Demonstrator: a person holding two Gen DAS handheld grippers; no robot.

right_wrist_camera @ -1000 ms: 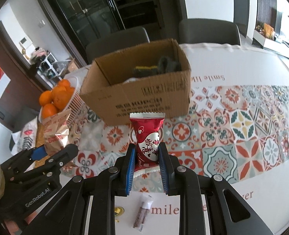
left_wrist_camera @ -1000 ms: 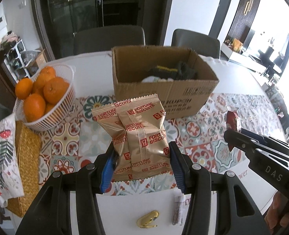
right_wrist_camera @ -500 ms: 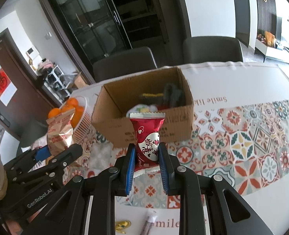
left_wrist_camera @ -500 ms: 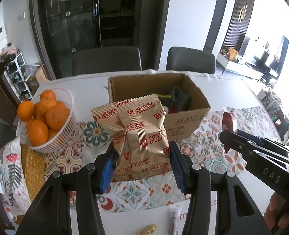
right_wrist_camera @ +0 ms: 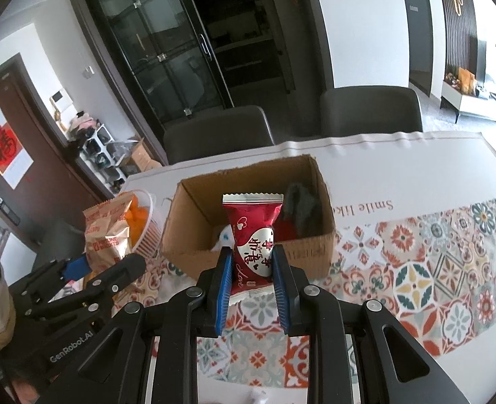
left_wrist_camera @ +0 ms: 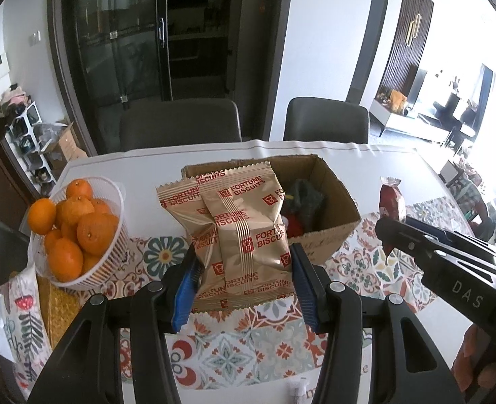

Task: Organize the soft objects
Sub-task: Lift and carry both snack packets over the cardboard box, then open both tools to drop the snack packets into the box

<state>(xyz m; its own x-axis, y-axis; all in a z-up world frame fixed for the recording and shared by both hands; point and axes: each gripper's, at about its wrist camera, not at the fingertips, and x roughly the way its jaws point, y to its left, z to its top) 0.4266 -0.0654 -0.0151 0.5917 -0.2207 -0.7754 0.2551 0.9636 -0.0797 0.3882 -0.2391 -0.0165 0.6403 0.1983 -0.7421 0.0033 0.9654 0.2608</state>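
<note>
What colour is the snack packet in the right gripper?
Red with a white heart, clearest in the right wrist view: snack packet, right gripper.

We're in a home dining room: a desk (right_wrist_camera: 399, 155) under a patterned tile-print cloth (right_wrist_camera: 450, 252), two dark upholstered chairs (left_wrist_camera: 180, 124) tucked in, a white basket of oranges (left_wrist_camera: 76, 232), a tall black glass-door cabinet (right_wrist_camera: 167, 43) behind, lounge beyond.
</note>
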